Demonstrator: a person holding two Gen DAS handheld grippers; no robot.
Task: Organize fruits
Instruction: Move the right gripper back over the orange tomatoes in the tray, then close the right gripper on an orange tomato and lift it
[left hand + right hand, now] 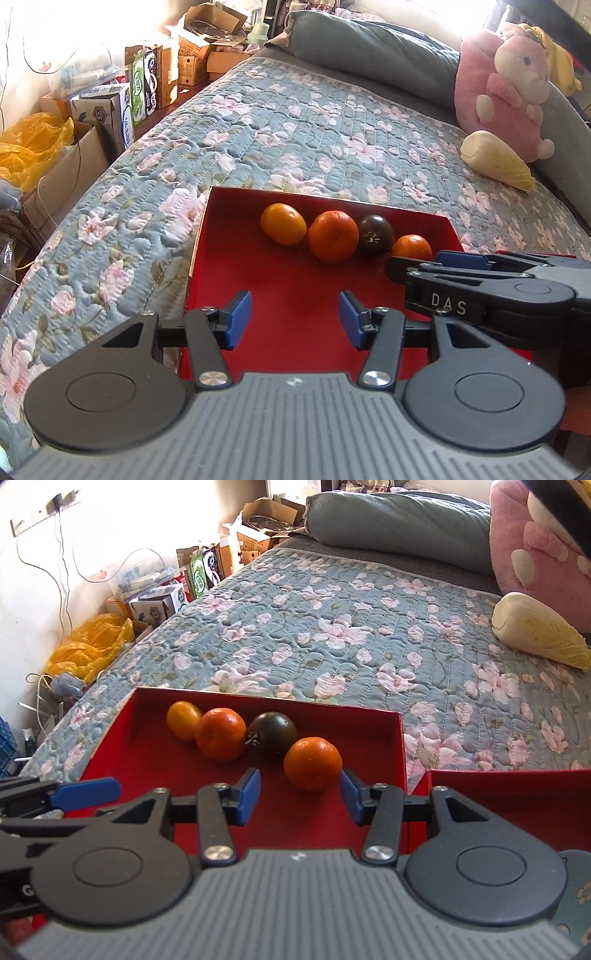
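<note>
A red box (280,295) (147,753) lies on the bed. In a row along its far side sit a yellow-orange fruit (283,224) (183,720), a large orange (333,235) (221,734), a dark tomato (375,231) (273,733) and a smaller orange (412,246) (313,763). My left gripper (295,319) is open and empty over the box's near floor. My right gripper (300,797) is open, just short of the smaller orange; in the left wrist view it enters from the right (461,273). A second red box (509,790) lies to the right.
The bed has a blue floral quilt (295,122) (351,627). A napa cabbage (496,160) (539,635) and a pink plush toy (506,88) (535,542) lie at the far right. Cardboard boxes (147,81) and a yellow bag (92,646) crowd the floor on the left.
</note>
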